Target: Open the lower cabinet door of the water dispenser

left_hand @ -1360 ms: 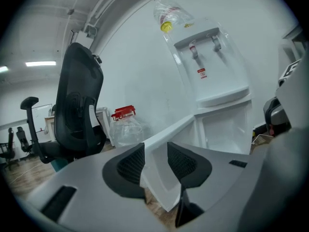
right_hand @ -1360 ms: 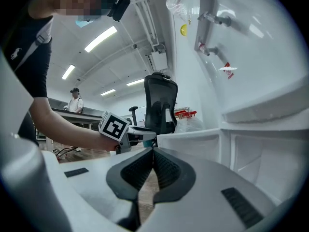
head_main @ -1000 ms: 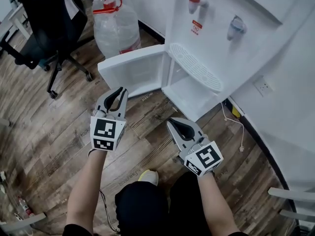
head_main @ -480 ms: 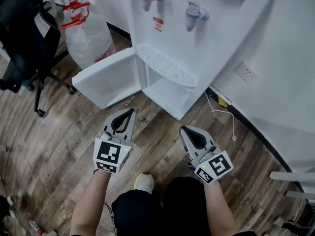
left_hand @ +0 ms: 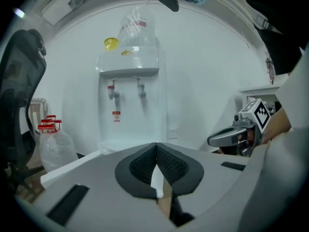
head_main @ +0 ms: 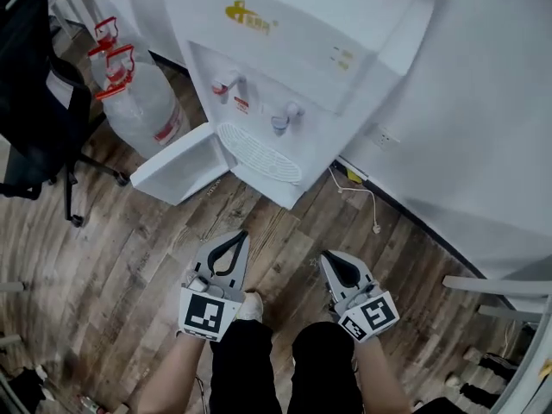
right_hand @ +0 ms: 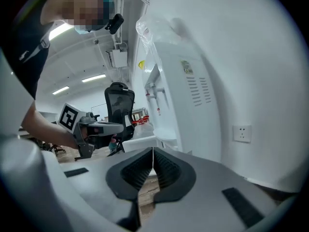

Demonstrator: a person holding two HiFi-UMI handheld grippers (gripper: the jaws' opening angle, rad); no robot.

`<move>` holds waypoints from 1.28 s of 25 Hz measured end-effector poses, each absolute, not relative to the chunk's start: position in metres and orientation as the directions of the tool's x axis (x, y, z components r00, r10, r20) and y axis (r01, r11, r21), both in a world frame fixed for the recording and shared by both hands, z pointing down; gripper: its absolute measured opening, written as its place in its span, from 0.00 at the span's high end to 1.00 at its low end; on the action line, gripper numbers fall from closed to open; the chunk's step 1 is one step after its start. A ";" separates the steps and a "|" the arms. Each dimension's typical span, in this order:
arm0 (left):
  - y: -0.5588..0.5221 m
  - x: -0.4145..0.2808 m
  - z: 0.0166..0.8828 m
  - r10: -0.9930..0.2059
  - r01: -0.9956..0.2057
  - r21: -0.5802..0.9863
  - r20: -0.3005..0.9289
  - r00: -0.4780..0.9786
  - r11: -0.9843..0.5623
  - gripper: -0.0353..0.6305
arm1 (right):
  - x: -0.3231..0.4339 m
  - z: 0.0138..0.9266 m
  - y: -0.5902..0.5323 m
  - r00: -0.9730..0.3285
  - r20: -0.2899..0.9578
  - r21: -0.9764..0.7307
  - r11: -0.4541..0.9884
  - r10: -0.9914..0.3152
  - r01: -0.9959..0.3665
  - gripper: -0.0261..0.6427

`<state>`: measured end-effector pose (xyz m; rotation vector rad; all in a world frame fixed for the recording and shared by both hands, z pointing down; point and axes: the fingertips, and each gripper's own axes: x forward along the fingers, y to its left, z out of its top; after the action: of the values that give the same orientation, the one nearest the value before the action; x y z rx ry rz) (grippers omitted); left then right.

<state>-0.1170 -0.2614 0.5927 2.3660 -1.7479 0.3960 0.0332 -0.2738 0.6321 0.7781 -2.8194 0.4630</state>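
The white water dispenser [head_main: 293, 50] stands against the wall, with a red tap and a blue tap above its drip grille. Its lower cabinet door [head_main: 177, 166] hangs wide open to the left, low over the floor. My left gripper [head_main: 236, 241] is shut and holds nothing, well back from the door over the wood floor. My right gripper [head_main: 335, 266] is shut and empty too, beside it. In the left gripper view the dispenser [left_hand: 130, 95] is far ahead, past the shut left gripper [left_hand: 155, 149]. The right gripper view has the shut right gripper [right_hand: 152, 153] and the dispenser [right_hand: 169, 95] side-on.
A clear water jug [head_main: 142, 102] with red handles stands left of the dispenser. A black office chair [head_main: 39, 102] is at the far left. A loose white cable [head_main: 362, 198] lies by the wall socket [head_main: 384, 136]. My legs and a shoe [head_main: 250, 307] are below the grippers.
Both grippers have drawn back from the open door and risen. My view has pulled away, so the whole dispenser top now shows. The left jaws have closed.
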 end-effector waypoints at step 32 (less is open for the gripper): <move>-0.112 0.067 0.169 -0.909 -0.957 0.094 0.300 0.289 -0.274 0.93 | 0.159 0.202 -0.119 -0.887 0.246 -0.218 0.869 -0.391 -0.444 0.93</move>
<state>0.0668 -0.1123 0.1693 2.3043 -1.7116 0.2719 0.1591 -0.1194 0.2022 0.6421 -2.8476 0.3998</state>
